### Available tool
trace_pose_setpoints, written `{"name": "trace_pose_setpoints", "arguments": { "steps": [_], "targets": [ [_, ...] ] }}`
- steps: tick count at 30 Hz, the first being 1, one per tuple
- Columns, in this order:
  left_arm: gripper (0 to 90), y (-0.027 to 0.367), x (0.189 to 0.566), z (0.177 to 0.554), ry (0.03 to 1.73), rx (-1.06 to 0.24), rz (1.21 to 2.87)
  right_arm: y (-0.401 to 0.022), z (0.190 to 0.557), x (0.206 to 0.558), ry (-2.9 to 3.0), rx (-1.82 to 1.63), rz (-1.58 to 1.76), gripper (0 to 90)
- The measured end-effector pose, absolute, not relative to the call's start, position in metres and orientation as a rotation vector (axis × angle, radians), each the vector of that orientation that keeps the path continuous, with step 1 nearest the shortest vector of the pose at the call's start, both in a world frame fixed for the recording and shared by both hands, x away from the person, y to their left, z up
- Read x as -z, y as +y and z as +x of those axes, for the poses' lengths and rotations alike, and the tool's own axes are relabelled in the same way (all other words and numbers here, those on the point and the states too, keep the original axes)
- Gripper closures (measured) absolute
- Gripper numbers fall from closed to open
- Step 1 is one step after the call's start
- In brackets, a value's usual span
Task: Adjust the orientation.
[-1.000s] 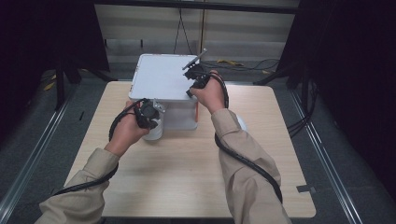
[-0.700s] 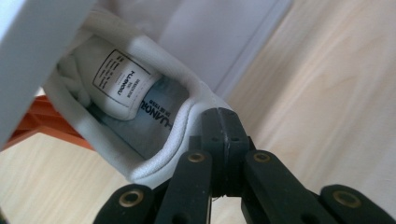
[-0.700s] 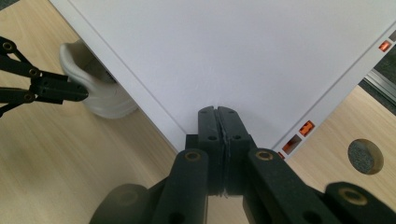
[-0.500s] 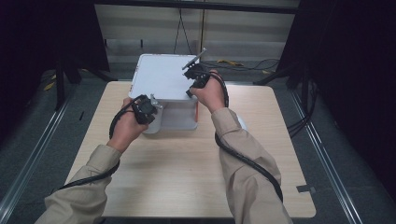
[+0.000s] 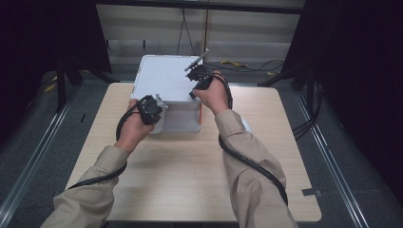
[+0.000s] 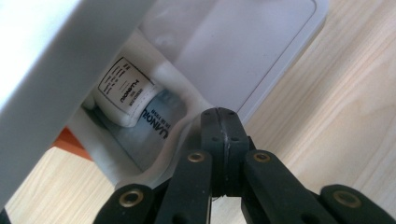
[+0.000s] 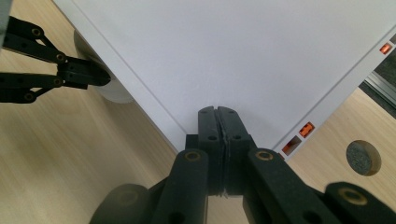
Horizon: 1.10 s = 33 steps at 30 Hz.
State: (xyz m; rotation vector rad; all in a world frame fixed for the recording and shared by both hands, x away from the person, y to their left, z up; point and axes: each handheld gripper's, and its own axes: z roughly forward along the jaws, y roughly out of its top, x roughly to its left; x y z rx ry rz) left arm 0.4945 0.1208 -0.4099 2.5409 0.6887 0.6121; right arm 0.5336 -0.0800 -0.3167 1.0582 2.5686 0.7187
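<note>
A white lidded box (image 5: 164,78) stands at the far middle of the wooden table (image 5: 190,180). My left gripper (image 5: 156,105) is shut at the box's near left corner. In the left gripper view its closed tips (image 6: 220,116) sit against the rim of a translucent white container (image 6: 261,42) under the white lid (image 6: 46,56), with nothing between them. A white labelled bottle (image 6: 126,93) lies inside. My right gripper (image 5: 196,76) is shut over the lid's right side. Its tips (image 7: 218,114) rest near the corner of the lid (image 7: 243,51).
Orange slots (image 7: 306,129) line the box's edge, and an orange patch (image 6: 70,142) shows beneath it. A round grey-plugged hole (image 7: 363,157) is in the tabletop. Cables (image 5: 247,64) lie on the floor behind the table. Metal rails (image 5: 28,166) run along both sides.
My left gripper has moved slightly up the picture, closer to the box's near left corner. The right gripper has stayed in place on the lid.
</note>
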Motion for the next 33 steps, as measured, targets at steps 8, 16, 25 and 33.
{"name": "trace_pose_setpoints", "arguments": {
  "steps": [8,16,25,33],
  "targets": [
    [90.0,0.126,0.406,0.492,0.712,-0.511,2.537,-0.083,0.533,0.317,2.562,-0.743,1.078,87.3],
    [90.0,0.149,0.401,0.479,0.751,-0.506,2.6,-0.082,0.533,0.317,2.557,-0.734,1.07,86.9],
    [90.0,0.147,0.416,0.489,0.792,-0.507,2.534,-0.081,0.532,0.317,2.553,-0.718,1.054,86.9],
    [90.0,0.134,0.411,0.487,0.772,-0.411,2.501,-0.084,0.531,0.318,2.54,-0.74,1.059,83.3]
  ]
}}
